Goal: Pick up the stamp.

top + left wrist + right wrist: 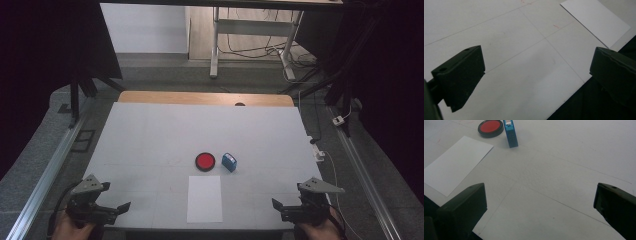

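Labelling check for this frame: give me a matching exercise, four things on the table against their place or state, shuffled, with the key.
Things:
1. ink pad
2. blue stamp
3. sheet of paper
4. right tongs

Places or states:
A. flat near the table's front edge, between the two hands
B. round, black rim, red middle
C. open, nothing between the jaws
D. just right of the round red thing

Pairs: 1-B, 2-D, 3-A, 4-C

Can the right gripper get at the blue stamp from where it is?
Probably yes: the right gripper is open and empty, and bare table lies between it and the stamp; the red pad sits on its far side.
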Demonstrator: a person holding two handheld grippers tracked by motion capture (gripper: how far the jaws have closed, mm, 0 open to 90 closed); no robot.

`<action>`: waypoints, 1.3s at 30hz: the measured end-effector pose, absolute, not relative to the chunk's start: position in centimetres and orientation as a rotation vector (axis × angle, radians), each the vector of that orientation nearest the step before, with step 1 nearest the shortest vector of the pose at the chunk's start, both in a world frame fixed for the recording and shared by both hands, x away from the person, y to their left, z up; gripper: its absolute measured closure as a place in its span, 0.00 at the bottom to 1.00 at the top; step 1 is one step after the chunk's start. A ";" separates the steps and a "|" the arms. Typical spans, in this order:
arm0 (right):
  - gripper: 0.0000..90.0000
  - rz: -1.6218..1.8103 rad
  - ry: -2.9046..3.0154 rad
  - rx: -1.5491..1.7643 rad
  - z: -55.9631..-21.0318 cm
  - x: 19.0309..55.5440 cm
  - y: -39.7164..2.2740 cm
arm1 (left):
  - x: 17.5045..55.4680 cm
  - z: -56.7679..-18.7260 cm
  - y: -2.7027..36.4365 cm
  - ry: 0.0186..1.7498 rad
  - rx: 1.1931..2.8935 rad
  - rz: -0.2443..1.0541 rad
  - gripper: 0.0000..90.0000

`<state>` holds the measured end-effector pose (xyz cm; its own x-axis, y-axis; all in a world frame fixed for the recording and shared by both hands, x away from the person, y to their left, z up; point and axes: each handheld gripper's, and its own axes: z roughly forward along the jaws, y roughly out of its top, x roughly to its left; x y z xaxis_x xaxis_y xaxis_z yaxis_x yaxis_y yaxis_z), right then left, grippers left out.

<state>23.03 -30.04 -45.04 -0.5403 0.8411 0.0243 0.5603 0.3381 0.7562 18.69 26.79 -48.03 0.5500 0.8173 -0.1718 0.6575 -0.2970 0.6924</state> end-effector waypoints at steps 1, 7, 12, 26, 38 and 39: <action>0.00 1.042 2.239 1.236 -45.1 23.0 -30.0 | 18.7 -48.0 26.8 1.185 2.043 0.273 0.00; 0.00 1.035 2.254 1.244 -45.1 23.2 -30.0 | 18.7 -48.1 26.9 1.195 2.040 0.266 0.01; 0.00 1.025 2.266 1.246 -45.1 23.3 -29.9 | 18.7 -48.0 26.9 1.196 2.023 0.285 0.01; 0.00 0.999 2.283 1.220 -45.2 23.4 -29.5 | 18.7 -48.1 26.8 1.199 2.037 0.284 0.01; 0.00 1.007 2.281 1.153 -44.6 23.2 -28.6 | 18.6 -48.2 26.8 1.192 2.048 0.278 0.01; 0.00 1.011 2.281 1.150 -44.5 23.2 -28.5 | 18.6 -48.2 26.8 1.193 2.048 0.278 0.01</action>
<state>23.21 -28.53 -44.53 -0.5862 0.8098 -0.0229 0.5267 0.4025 0.7488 18.63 26.78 -48.16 0.5449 0.8210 -0.1702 0.6614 -0.2962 0.6891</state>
